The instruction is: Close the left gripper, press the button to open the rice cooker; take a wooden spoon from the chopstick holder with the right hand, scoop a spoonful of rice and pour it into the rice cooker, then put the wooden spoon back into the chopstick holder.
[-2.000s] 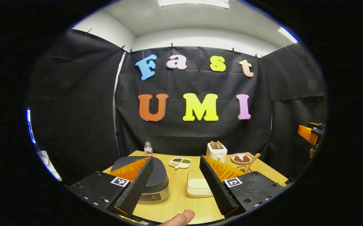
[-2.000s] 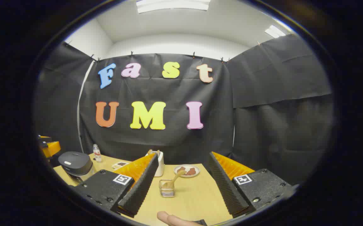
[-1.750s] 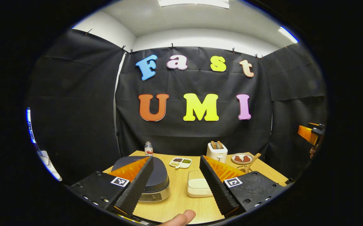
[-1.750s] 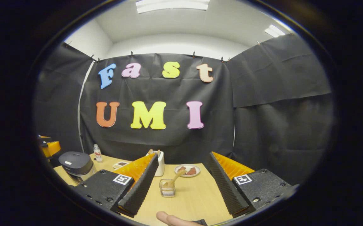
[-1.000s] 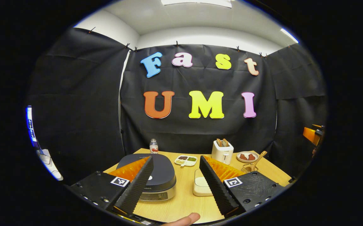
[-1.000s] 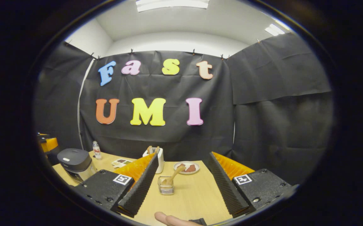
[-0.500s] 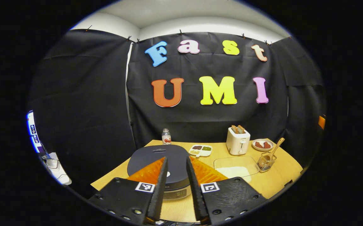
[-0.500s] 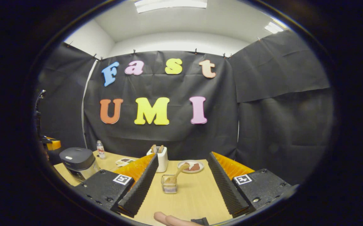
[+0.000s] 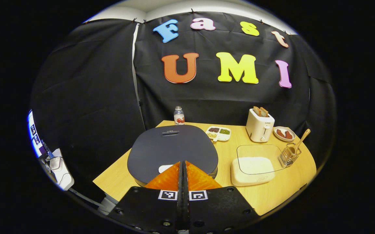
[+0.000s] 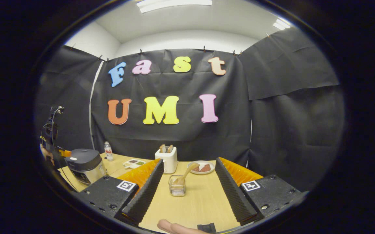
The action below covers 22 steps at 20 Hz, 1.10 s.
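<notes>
Rice cooker (image 9: pixel 172 151) sits on the wooden table (image 9: pixel 271 191) in the left gripper view, right under the left gripper (image 9: pixel 182 167). Its dark lid is down. The left gripper has its two fingers pressed flat together with nothing between them. The tips hang just above the front of the lid, right beside the small white button (image 9: pixel 165 168). I cannot tell if they touch it.

To the right of the cooker is a white rice box (image 9: pixel 253 169) with its clear lid tipped back. Just past that stands the wire chopstick holder (image 9: pixel 289 155), and the wooden spoon (image 9: pixel 299 140) leans out of it. Farther back are a white toaster (image 9: pixel 259 125), a small plate (image 9: pixel 284 133), a tray with little sections (image 9: pixel 218 133) and a small bottle (image 9: pixel 179 116).

In the right gripper view, the right gripper (image 10: pixel 189 187) has its fingers spread wide apart and holds nothing. The chopstick holder (image 10: pixel 177 185) with the wooden spoon (image 10: pixel 186 174) stands on the table (image 10: pixel 200 204) between the two fingers, a bit ahead of them and not touching. The toaster (image 10: pixel 168 159) and the plate (image 10: pixel 202 167) are behind it. The rice cooker (image 10: pixel 85 165) is far off to the left, well apart from this gripper. A fingertip (image 10: pixel 171 227) peeks in at the bottom.
</notes>
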Available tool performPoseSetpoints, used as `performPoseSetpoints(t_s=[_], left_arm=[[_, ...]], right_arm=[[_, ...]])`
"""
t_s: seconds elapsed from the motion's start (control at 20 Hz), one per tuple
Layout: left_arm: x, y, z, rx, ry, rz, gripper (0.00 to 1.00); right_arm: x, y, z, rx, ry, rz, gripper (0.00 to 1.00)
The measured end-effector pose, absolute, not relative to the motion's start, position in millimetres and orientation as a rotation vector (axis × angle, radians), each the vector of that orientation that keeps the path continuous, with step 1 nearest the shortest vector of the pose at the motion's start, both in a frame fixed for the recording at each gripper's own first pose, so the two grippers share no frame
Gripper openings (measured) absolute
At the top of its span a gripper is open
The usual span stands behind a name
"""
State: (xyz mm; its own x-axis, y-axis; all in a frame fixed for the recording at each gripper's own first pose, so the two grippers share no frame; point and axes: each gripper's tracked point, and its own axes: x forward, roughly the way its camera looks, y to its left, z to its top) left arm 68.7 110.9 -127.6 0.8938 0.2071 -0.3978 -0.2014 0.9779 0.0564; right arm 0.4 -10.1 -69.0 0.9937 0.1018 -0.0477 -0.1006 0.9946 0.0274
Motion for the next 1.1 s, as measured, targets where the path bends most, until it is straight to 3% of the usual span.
performPoseSetpoints(t_s=[0.7,0.95,1.1], left_arm=[[84.2,119.5,-165.4,-0.007,0.579,0.192,0.00],[83.9,122.2,-158.9,-0.015,0.557,0.202,0.00],[79.7,122.6,-131.5,-0.027,0.448,0.238,0.00]], right_arm=[[7.4,-19.8,-78.9,0.095,0.055,0.147,1.00],[11.4,-19.0,-85.7,0.111,0.073,0.151,1.00],[12.9,-21.2,-91.5,0.102,0.086,0.144,1.00]])
